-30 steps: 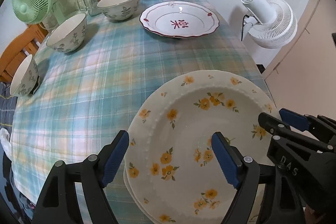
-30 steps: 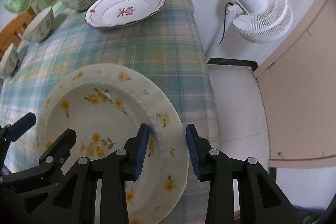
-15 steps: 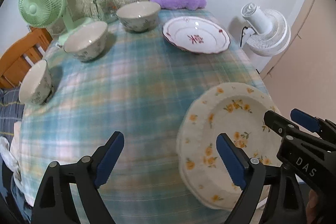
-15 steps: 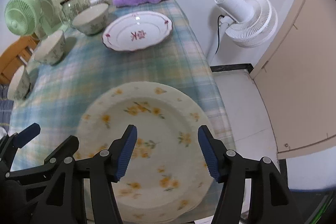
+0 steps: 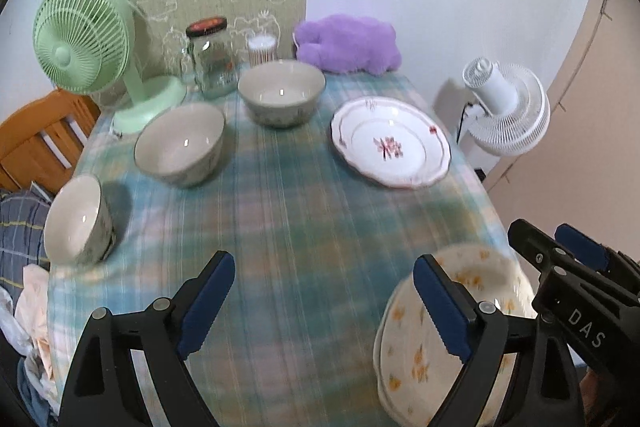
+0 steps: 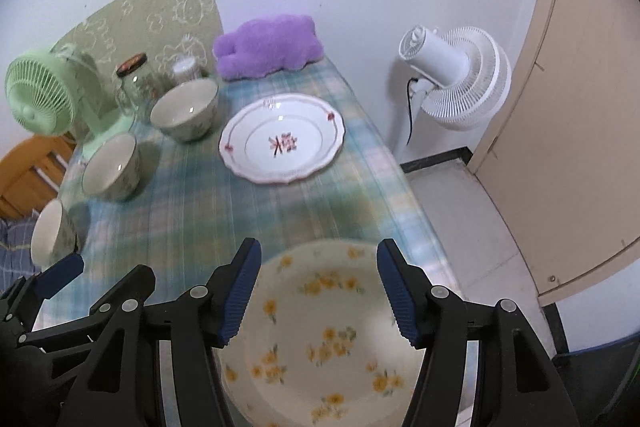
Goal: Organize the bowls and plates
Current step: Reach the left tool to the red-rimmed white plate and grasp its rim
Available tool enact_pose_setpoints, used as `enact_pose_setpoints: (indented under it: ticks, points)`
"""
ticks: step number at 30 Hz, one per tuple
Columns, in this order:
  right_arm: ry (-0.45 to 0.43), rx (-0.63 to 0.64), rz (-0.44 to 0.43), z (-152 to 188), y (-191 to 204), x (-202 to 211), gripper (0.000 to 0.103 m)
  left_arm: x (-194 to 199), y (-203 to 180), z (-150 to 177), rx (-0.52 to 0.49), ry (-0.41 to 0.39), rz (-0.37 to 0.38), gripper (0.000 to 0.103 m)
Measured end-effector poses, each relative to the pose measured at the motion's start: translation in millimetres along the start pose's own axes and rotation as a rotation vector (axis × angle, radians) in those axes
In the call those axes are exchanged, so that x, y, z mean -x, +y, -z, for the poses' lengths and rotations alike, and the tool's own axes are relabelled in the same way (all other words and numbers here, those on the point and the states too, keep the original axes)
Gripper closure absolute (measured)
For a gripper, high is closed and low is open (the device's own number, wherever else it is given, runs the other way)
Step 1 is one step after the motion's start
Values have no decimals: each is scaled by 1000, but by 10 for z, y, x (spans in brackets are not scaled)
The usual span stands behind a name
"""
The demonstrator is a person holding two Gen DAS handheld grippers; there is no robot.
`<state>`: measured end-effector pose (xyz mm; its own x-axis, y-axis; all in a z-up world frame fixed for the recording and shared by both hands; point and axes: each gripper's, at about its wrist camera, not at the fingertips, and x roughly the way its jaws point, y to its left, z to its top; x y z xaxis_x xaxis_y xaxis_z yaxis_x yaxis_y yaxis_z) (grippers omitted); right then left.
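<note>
A stack of cream plates with yellow flowers (image 6: pixel 324 331) lies at the table's near right corner, also in the left wrist view (image 5: pixel 416 343). A white plate with a red motif (image 5: pixel 390 141) (image 6: pixel 282 143) lies farther back. Three cream bowls stand along the left: far (image 5: pixel 282 93) (image 6: pixel 186 109), middle (image 5: pixel 180 143) (image 6: pixel 112 167), near (image 5: pixel 78 219) (image 6: pixel 52 231). My left gripper (image 5: pixel 324 303) is open and empty above the cloth, left of the yellow plates. My right gripper (image 6: pixel 318 295) is open and empty above the yellow plates.
At the back of the plaid-covered table (image 5: pixel 304 219) stand a green fan (image 5: pixel 86 39), a glass jar (image 5: pixel 210 57), a small container (image 5: pixel 262 47) and a purple plush (image 5: pixel 348 45). A white fan (image 6: pixel 456 75) stands on the floor right. A wooden chair (image 5: pixel 36 143) is left.
Both grippers have pulled back and up from the yellow plates. The right gripper opened wide off the plate rim. The plates stay at the near corner.
</note>
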<state>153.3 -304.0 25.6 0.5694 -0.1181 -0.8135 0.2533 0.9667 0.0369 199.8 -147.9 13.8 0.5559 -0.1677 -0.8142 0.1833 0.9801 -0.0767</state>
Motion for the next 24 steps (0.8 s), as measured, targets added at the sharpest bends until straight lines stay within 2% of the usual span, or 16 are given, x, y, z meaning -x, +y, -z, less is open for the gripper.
enact_pose_setpoints:
  ticks: [3, 8, 16, 19, 22, 24]
  points:
    - [-9, -3, -17, -179, -29, -92, 39, -90, -56, -189, 13, -26, -19, 11]
    - [7, 23, -46, -545, -98, -384, 39, -301, -134, -468, 76, -24, -32, 13]
    - [18, 65, -110, -1005, -251, -889, 39, -769, -313, -819, 130, -36, -137, 16]
    - [36, 69, -111, -1116, -297, -1137, 39, -994, -365, -911, 127, -22, -155, 17]
    - [52, 71, -118, -1222, -337, -1397, 39, -1218, -389, -986, 106, 24, -150, 19]
    - [42, 77, -131, -1273, -358, -1536, 39, -1334, -403, -1022, 90, 13, -152, 19]
